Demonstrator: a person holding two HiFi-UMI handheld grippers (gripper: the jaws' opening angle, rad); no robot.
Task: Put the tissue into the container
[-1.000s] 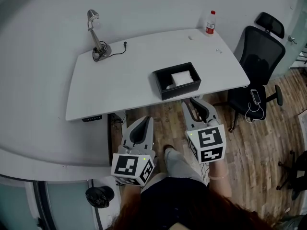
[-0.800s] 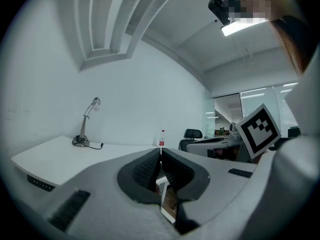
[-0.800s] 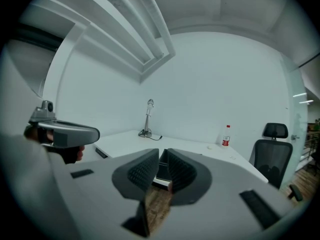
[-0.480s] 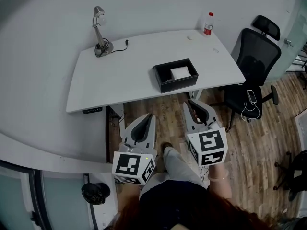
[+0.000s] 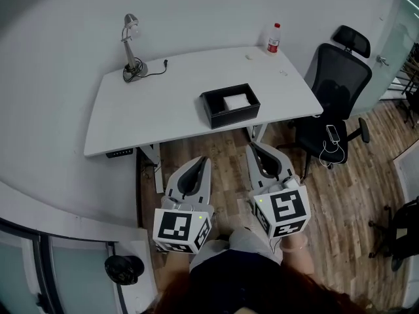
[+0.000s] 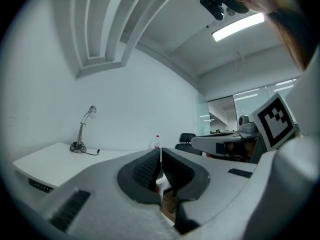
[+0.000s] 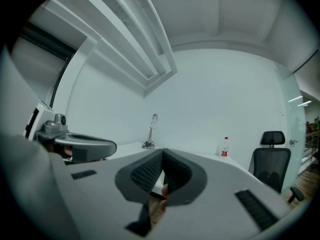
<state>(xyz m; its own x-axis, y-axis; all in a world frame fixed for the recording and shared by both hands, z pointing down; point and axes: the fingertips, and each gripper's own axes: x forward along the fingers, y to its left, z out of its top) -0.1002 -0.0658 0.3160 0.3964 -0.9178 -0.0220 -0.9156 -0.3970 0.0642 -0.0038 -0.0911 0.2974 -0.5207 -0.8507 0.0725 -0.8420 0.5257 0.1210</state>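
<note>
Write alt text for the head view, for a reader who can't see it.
A white tissue lies inside a black container on a white desk, seen from above. Nearer the camera, the left tool and right tool are held over the wooden floor, both shut and empty. A lamp and a bottle stand at the desk's far corners.

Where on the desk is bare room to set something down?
The desk is bare between the lamp and the black container, and behind the container. Busier by the bottle, where small bits lie.
</note>
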